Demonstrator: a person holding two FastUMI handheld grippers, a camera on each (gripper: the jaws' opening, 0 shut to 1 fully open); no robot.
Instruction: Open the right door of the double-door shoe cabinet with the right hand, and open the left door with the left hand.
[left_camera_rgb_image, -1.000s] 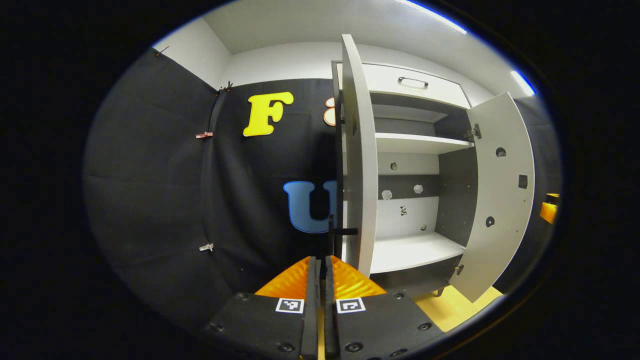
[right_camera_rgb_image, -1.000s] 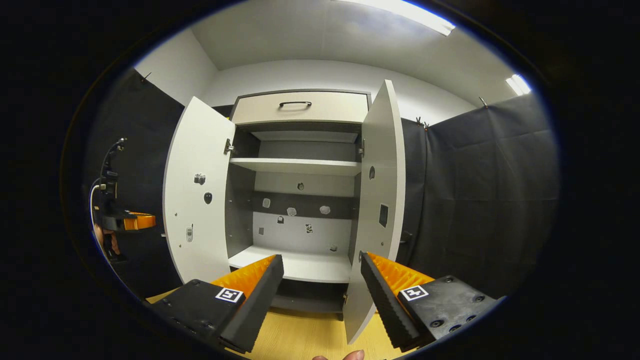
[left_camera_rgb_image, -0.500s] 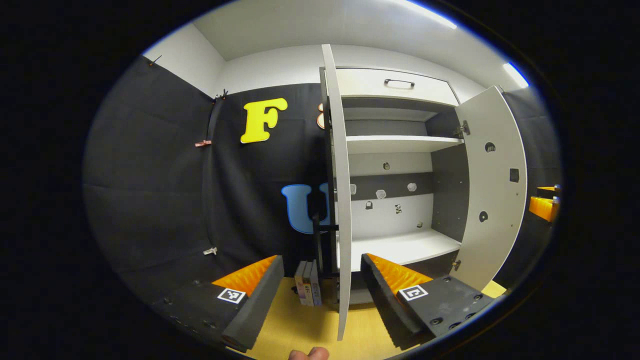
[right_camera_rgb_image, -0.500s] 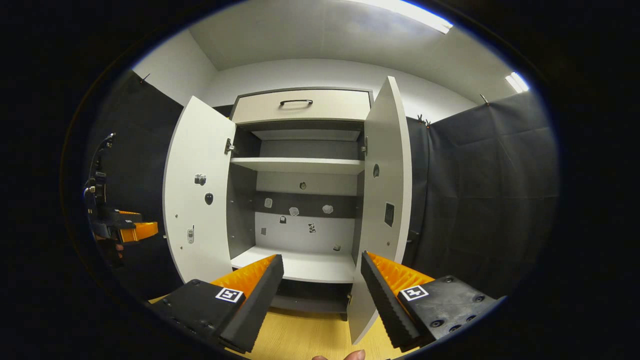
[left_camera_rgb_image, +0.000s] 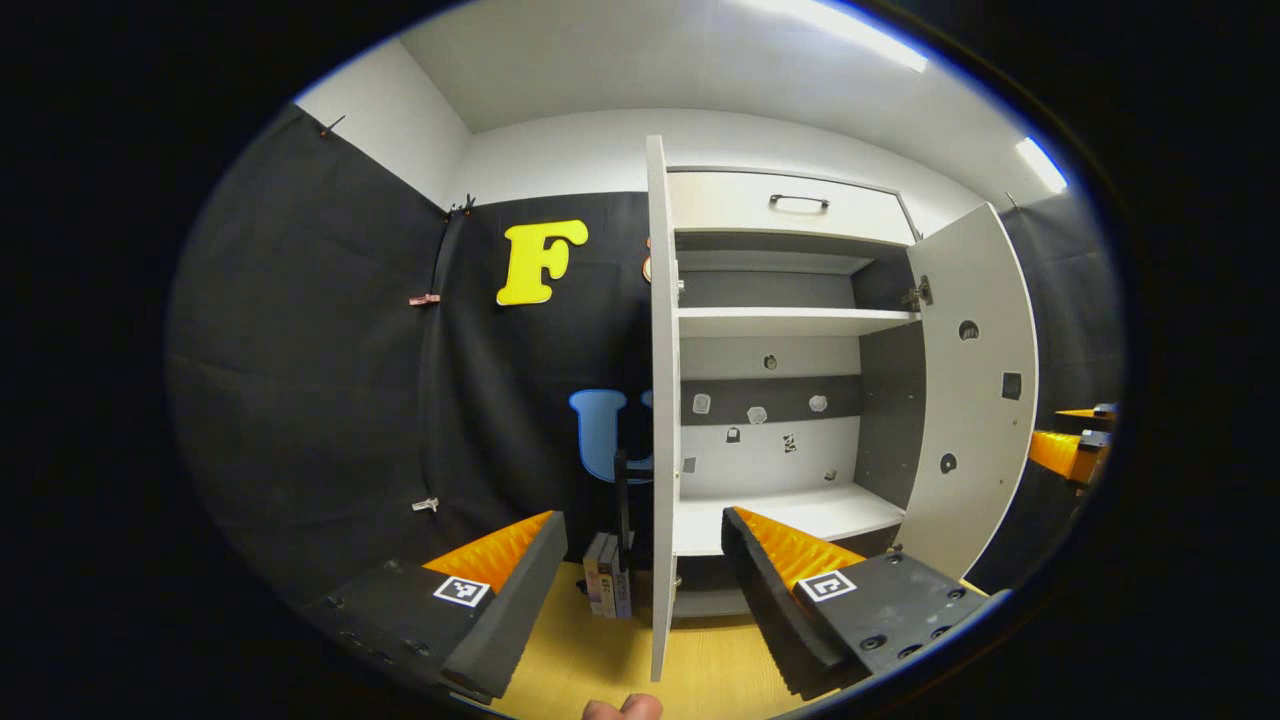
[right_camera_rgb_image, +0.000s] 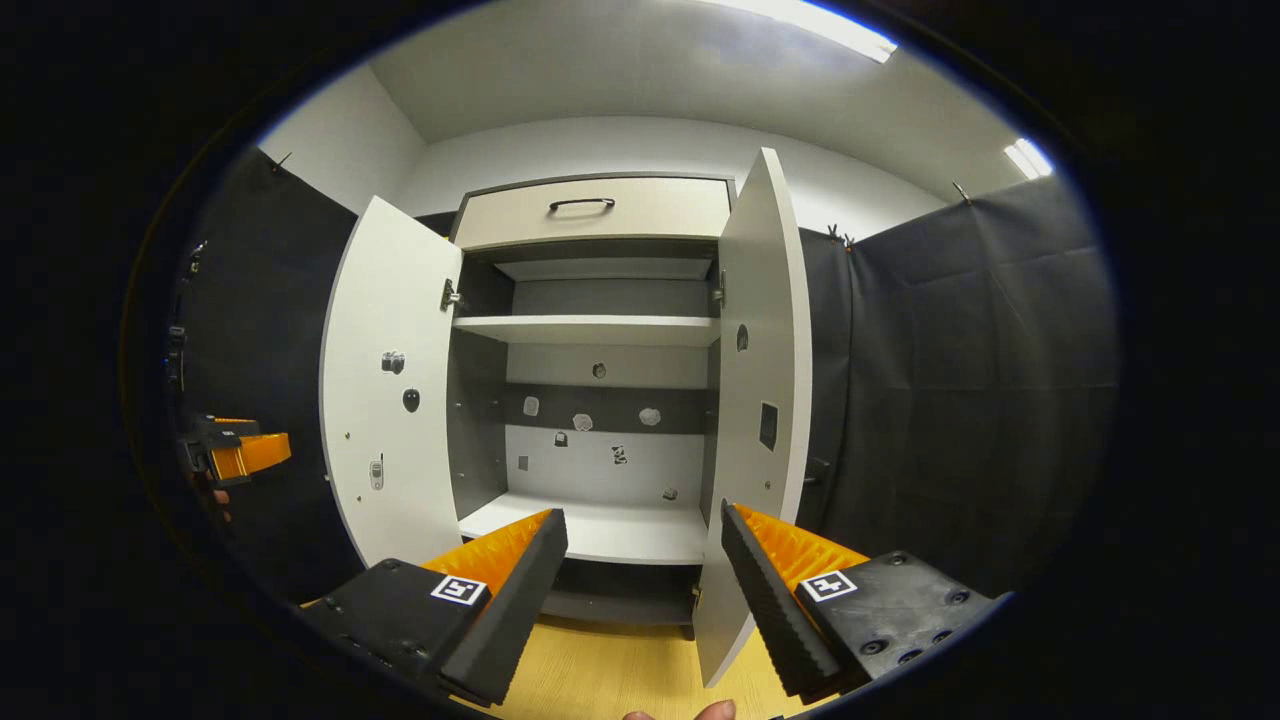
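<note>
Left hand-held gripper (left_camera_rgb_image: 642, 560): fingers stood wide apart, gripping nothing; orange ribbed backs and black pads pointed toward the cabinet. The left door (left_camera_rgb_image: 659, 400) appeared edge-on between the fingers, not touched by either. A fingertip (left_camera_rgb_image: 622, 708) showed at the bottom edge of the left gripper view.

Right hand-held gripper (right_camera_rgb_image: 642, 560): fingers likewise spread apart, empty, clear of both doors. Fingertips (right_camera_rgb_image: 680, 712) showed at the bottom edge of the right gripper view. In the left gripper view this gripper appeared far off at the right margin (left_camera_rgb_image: 1070, 450); in the right gripper view the left one appeared at the left margin (right_camera_rgb_image: 235, 450).

Shoe cabinet (right_camera_rgb_image: 590, 400): stood straight ahead on a light wooden floor (right_camera_rgb_image: 600, 680), both doors swung open. In the right gripper view the left door (right_camera_rgb_image: 385, 390) was wide open with its pale inner face showing; the right door (right_camera_rgb_image: 760, 400) stood about square to the cabinet front, its lower edge just beside the right finger. A black handle (left_camera_rgb_image: 622, 490) projected from the left door's outer face.

Interior: an upper shelf (right_camera_rgb_image: 590, 330) and a lower shelf (right_camera_rgb_image: 600, 530), both white and bare; small stickers dotted the back panel and the door insides. A closed drawer (right_camera_rgb_image: 595, 212) with a dark handle sat above.

Other: several book-like items (left_camera_rgb_image: 606, 588) stood upright on the floor just left of the left door.
</note>
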